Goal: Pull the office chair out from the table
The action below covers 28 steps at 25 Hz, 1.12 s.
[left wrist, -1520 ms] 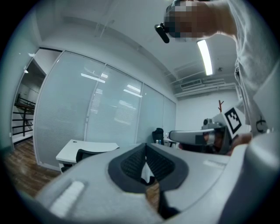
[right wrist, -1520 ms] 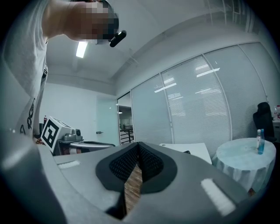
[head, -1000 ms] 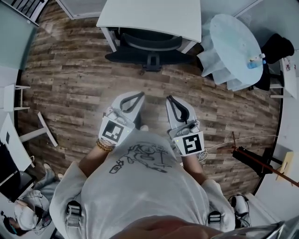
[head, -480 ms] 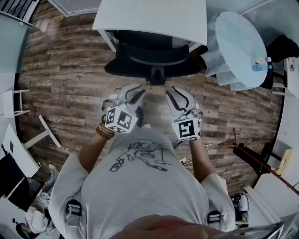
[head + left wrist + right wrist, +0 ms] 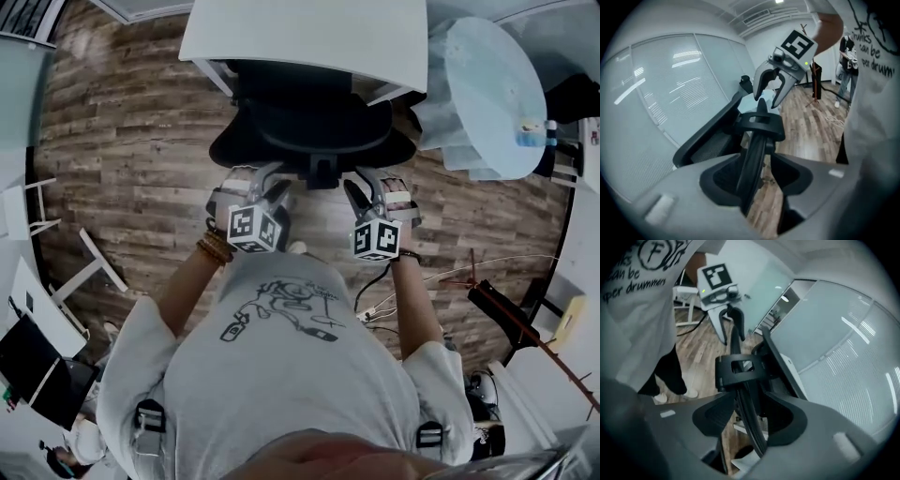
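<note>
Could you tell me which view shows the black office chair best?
The head view: the black office chair shows from above, tucked under the white table. Both gripper views show only its backrest edge up close.

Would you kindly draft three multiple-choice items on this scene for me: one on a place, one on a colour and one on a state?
1. Where does the office chair stand?
A. Tipped on its side
B. Pushed in at the white table
C. On top of the table

2. What colour is the chair?
A. Black
B. Red
C. White

3. How do the left gripper's jaws stand?
A. Shut on a cable
B. Apart, with nothing between them
C. Apart, with the chair's back edge between them

Answers:
1 B: in the head view its front runs under the tabletop.
2 A: it is black in every view.
3 C: the jaws are opening, and the edge stands between the pads with a gap on either side.
</note>
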Motion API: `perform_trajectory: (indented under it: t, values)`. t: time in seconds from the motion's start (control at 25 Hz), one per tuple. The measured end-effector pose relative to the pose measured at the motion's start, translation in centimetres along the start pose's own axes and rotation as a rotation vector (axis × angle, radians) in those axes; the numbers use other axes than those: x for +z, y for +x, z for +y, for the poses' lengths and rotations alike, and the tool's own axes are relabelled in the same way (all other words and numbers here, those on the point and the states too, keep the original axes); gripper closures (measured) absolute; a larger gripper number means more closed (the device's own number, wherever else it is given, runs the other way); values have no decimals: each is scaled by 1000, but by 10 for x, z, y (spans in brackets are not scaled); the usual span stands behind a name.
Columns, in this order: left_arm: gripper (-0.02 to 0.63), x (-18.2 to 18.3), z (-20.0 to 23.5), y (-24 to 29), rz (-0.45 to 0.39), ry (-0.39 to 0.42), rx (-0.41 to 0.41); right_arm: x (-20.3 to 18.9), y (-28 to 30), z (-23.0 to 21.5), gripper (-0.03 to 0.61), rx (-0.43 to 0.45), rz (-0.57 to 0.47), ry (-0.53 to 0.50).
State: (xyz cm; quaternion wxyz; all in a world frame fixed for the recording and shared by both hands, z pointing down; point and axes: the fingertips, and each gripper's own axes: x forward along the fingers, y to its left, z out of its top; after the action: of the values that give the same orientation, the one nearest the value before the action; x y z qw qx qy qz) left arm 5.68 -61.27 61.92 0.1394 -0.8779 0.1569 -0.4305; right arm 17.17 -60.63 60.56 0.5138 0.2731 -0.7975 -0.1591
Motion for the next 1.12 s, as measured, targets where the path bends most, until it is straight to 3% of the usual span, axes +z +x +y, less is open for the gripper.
perform_trajectory:
  t: [0.12,0.24,0.36,0.48,1.12]
  values:
    - [411,-16,4,12,40,38,-20,-19,26,6,369,53,75,-105]
    - [417,-28,8,22,65,68,-28,-32,44,5,368,77,109,-134]
    - [463,-32,8,31,82,122,-50,-40,53,4,444,100,114,-134]
    - [502,-35,2,33,91,169,-79,-41,55,7,463,124,109,-116]
    - [511,-52,-27,13,214,161,-96,-24,35,47,474,156,73,-80]
